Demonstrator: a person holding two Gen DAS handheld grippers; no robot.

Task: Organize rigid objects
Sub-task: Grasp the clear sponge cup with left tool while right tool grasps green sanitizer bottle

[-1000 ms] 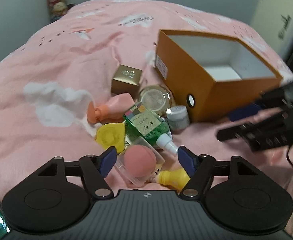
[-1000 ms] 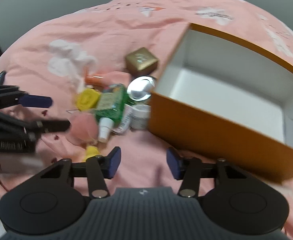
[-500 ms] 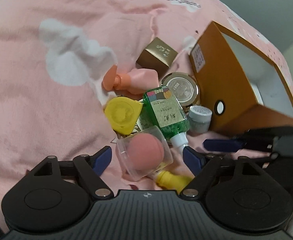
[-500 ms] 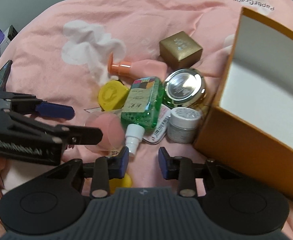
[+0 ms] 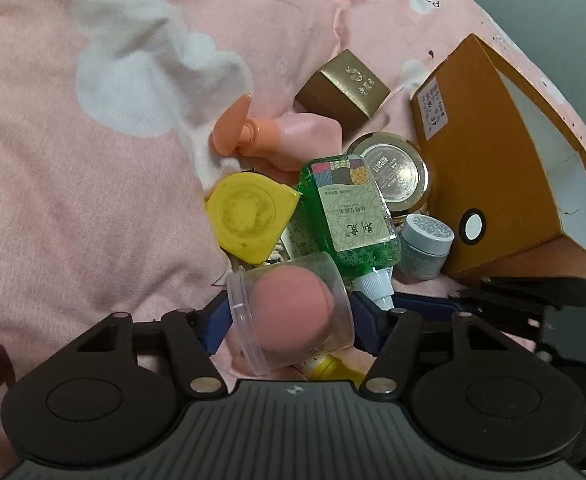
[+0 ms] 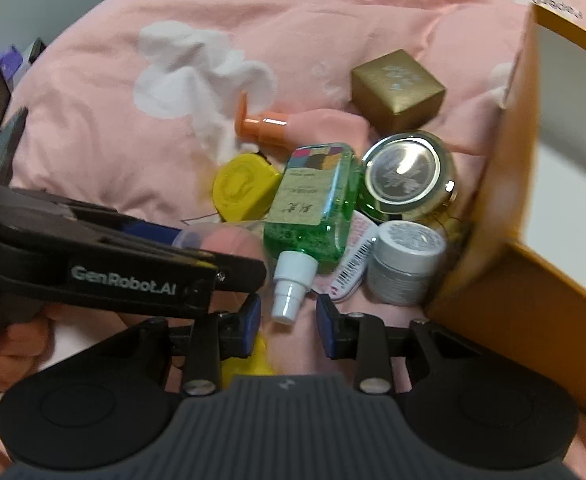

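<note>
A pile of small toiletries lies on the pink bedspread beside an orange box (image 5: 505, 152). My left gripper (image 5: 289, 324) has its jaws around a clear case holding a pink sponge (image 5: 289, 312), pads at both sides. My right gripper (image 6: 287, 322) is open, its fingers on either side of the white cap of a green bottle (image 6: 313, 204), without touching it. The green bottle also shows in the left wrist view (image 5: 349, 216). The left gripper crosses the right wrist view (image 6: 125, 276).
Around the bottle lie a yellow tape-measure case (image 5: 249, 216), a peach pump bottle (image 5: 285, 136), a gold cube box (image 5: 343, 88), a round gold compact (image 5: 393, 172), a small grey jar (image 5: 425, 244) and a yellow tube (image 5: 333, 368). The orange box (image 6: 533, 200) stands right, open.
My left gripper has moved forward and narrowed around the sponge case. My right gripper has moved left and in towards the green bottle's cap.
</note>
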